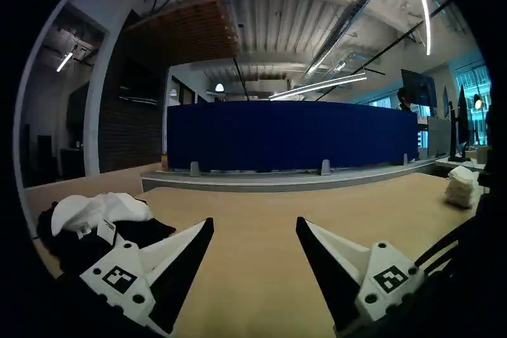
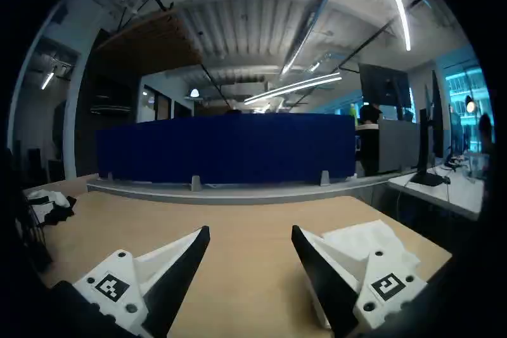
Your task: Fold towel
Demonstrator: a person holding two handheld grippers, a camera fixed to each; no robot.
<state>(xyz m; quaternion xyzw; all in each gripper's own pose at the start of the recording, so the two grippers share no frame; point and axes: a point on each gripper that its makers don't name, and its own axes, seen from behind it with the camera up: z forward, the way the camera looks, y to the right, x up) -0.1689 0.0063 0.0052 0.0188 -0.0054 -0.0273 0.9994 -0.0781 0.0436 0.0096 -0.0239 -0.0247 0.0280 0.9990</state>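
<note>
In the left gripper view, my left gripper (image 1: pixel 255 222) is open just above the wooden table (image 1: pixel 266 224), nothing between its fingers. A heap of white and black cloth (image 1: pixel 101 217) lies on the table to its left. A stack of folded white towels (image 1: pixel 461 187) sits at the far right edge. In the right gripper view, my right gripper (image 2: pixel 249 231) is open and empty over the same table (image 2: pixel 247 217). A folded white towel (image 2: pixel 371 240) lies beside and partly behind its right finger. The cloth heap (image 2: pixel 51 205) is at the far left.
A blue partition (image 1: pixel 288 135) on a grey base runs along the far edge of the table. To the right stands a white desk (image 2: pixel 443 189) with a monitor (image 2: pixel 385 87). A person (image 2: pixel 366 113) is behind the partition.
</note>
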